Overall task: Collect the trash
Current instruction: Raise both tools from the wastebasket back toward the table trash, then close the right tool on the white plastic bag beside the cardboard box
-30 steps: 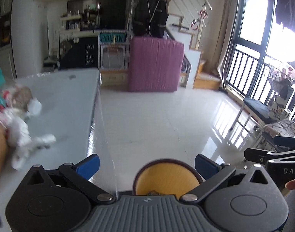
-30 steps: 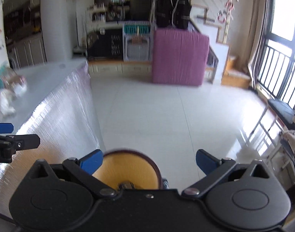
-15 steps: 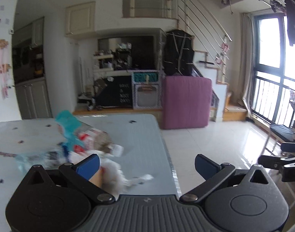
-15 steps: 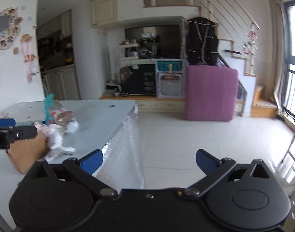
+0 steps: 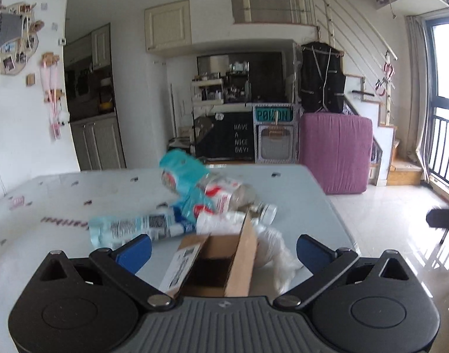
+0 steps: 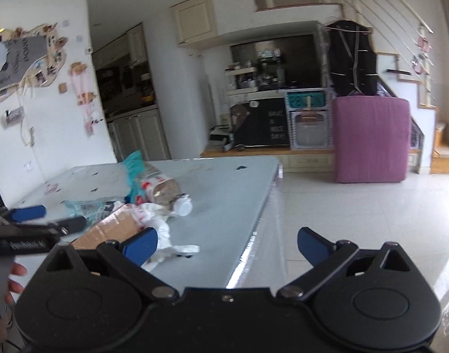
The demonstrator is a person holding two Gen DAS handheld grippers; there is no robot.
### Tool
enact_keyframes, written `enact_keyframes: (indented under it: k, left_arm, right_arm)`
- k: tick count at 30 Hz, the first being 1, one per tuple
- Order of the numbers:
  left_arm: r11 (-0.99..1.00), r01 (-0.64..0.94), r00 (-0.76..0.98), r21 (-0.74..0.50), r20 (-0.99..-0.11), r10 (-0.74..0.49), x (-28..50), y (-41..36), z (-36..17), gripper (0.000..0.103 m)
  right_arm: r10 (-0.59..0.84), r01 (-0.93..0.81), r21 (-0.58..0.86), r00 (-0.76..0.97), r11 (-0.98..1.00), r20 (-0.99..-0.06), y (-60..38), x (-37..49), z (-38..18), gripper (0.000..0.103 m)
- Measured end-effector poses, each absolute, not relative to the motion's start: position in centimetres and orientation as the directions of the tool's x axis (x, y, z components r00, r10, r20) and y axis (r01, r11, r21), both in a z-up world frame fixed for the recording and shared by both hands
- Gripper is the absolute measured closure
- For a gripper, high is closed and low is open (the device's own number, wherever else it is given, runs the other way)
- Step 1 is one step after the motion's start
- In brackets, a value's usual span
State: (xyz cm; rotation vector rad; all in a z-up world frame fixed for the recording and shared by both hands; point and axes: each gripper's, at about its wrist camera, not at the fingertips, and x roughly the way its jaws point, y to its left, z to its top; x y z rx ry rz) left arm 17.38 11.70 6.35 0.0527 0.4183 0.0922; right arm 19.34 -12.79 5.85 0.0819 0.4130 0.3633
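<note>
Blackboard (image 5: 241, 142) reads "HAVE A NICE DAY!"; table (image 5: 62, 200) trash unbranded.

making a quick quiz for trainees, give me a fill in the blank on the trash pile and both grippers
1. The open cardboard box lies between the fingers of the ____ gripper.
2. Both grippers' jaws are ____; the right gripper holds nothing.
3. The clear bottle has a ____ cap.
4. The trash lies on a pale ____.

Missing words: left; open; white; table
</note>
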Motion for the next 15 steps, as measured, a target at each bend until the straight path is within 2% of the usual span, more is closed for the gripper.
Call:
enact_keyframes:
  k: [8, 15]
  left_arm:
    - [0.996, -0.085, 0.898, -0.01, -0.434, 0.073, 17.3, 14.8, 2.4, 0.0]
    - [0.995, -0.061, 0.89, -0.083, -0.455, 0.017, 17.8, 16.4, -0.1, 0.0]
  right_arm:
    - [0.411, -0.414, 0.077, 0.83, 0.907, -0.377, -8.8, 22.3, 4.8, 0.006]
    - [0.483, -0.555, -0.06, 0.769, 0.83, -0.418, -4.4, 25.9, 3.3, 0.011]
